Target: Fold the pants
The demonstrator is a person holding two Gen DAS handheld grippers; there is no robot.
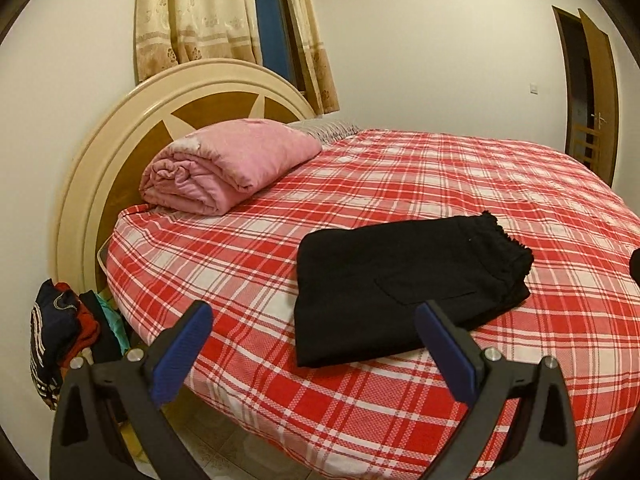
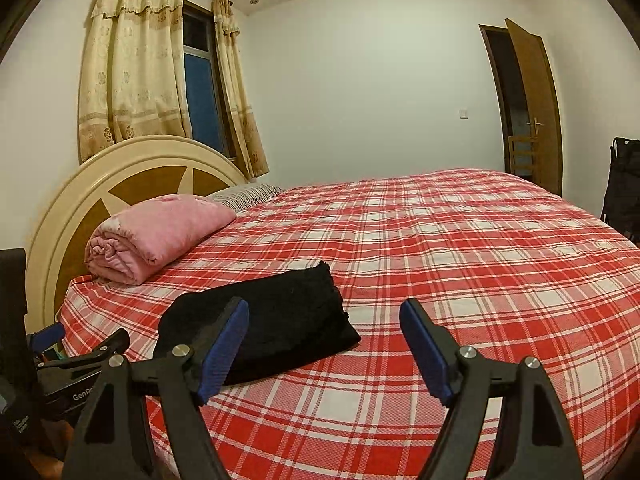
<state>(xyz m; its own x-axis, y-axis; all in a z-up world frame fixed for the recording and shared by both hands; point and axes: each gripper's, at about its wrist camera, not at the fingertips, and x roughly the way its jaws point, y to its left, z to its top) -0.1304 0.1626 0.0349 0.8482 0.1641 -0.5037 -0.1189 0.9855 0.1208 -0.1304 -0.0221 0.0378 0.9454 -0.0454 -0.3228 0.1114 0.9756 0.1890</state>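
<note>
lying folded on the bed, black pants, both grippers empty

A home bedroom: a wide bed under a red plaid sheet, a rounded cream headboard, a rolled pink quilt, floral curtains at a dark window, a wooden door ajar, and what looks like heaped clothes on the floor

Warm indoor light, sharp, fisheye-curved dark corners
</note>
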